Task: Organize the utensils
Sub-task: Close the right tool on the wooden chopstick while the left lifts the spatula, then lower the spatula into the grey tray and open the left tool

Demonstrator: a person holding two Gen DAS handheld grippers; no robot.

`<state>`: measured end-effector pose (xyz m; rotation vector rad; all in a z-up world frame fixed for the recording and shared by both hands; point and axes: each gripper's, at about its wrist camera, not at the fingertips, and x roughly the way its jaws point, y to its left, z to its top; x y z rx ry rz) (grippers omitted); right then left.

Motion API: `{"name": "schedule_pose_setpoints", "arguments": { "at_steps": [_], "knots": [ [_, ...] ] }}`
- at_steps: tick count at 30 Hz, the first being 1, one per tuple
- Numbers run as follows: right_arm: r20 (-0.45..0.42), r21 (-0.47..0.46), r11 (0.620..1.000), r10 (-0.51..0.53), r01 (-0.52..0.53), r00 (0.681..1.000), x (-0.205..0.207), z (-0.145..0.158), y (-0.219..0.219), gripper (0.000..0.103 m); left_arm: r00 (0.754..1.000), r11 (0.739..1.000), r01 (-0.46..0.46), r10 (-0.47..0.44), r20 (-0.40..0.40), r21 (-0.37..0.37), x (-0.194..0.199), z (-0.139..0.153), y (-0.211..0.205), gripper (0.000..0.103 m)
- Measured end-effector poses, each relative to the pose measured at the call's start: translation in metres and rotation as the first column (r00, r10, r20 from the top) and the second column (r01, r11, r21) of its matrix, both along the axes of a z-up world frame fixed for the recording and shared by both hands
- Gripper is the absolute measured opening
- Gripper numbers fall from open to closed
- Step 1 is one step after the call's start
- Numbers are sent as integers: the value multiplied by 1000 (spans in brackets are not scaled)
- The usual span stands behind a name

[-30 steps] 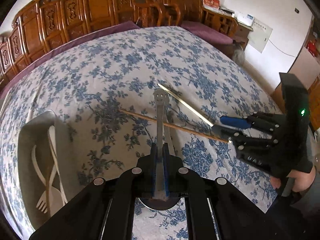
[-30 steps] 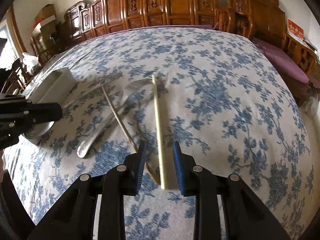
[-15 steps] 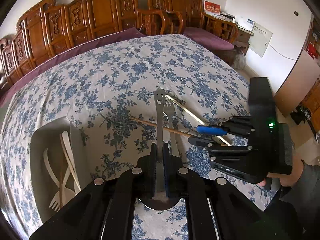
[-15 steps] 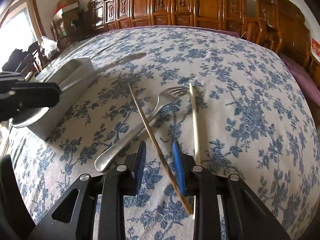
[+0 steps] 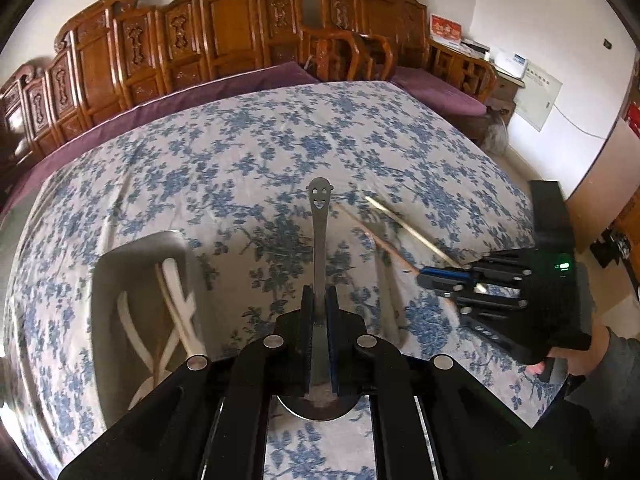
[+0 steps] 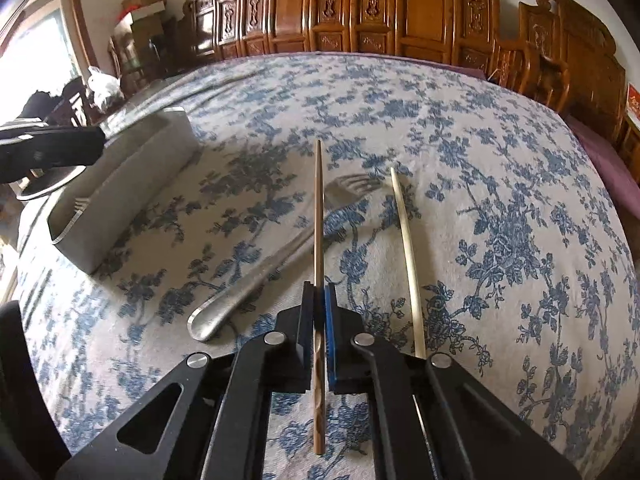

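My left gripper [image 5: 319, 292] is shut on a metal spoon [image 5: 319, 220] whose smiley-face handle end points away from me; it hangs above the flowered cloth beside a grey tray [image 5: 102, 320]. The right gripper [image 6: 319, 292] has its jaws closing tight on a brown wooden chopstick [image 6: 319, 208], and the pads press on it. A metal fork [image 6: 256, 280] lies under that chopstick. A pale chopstick [image 6: 404, 232] rests to the right. In the left wrist view the right gripper [image 5: 436, 284] sits low on the right over both chopsticks.
The grey tray [image 6: 128, 188] holds white plastic utensils [image 5: 176, 300]. My left gripper [image 6: 60, 152] shows at the left edge of the right wrist view, above the tray's near end. Carved wooden chairs [image 5: 224, 40] line the far side of the table.
The right gripper lined up with the brown chopstick and closed on it. The left gripper rose with the spoon and shifted, so the tray now lies closer beside it.
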<state>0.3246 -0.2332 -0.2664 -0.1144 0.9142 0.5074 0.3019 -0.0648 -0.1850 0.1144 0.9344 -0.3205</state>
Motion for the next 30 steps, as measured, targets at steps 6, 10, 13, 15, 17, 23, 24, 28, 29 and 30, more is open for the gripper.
{"name": "schedule_pose_setpoints", "arguments": {
  "at_steps": [6,10,13,15,17,23,24,28,29,30],
  "knots": [
    [33,27,1000,10,-11,999,-12,13,5,6,999,999,-49,49,2,10,-1,1,31,5],
    [48,19,1000,12,-13,999,-19,19,10,6,997,996,-83,83,5,18,-2,2,52,5],
    [52,22,1000,8,-10,999,-22,22,13,6,994,994,-108,108,6,28,-5,2,69,5],
    [50,25,1000,0,-2,999,-23,23,13,6,993,992,-121,121,5,37,-6,1,78,5],
    [47,29,1000,-7,5,999,-24,25,14,6,991,990,-135,135,2,44,-8,-1,87,5],
    [47,21,1000,-9,8,999,-25,26,17,6,984,982,-177,179,-20,62,-7,-13,112,5],
    [46,17,1000,-7,6,999,-25,25,18,6,982,980,-186,188,-27,65,-6,-18,116,5],
    [41,8,1000,-1,0,999,-26,23,21,6,976,976,-207,211,-51,71,-3,-29,126,5],
    [41,8,1000,0,-1,999,-26,23,22,6,975,975,-211,216,-59,75,-2,-32,128,5],
    [39,10,1000,1,-2,999,-26,23,22,6,974,974,-213,218,-64,77,-2,-34,129,5]
  ]
}}
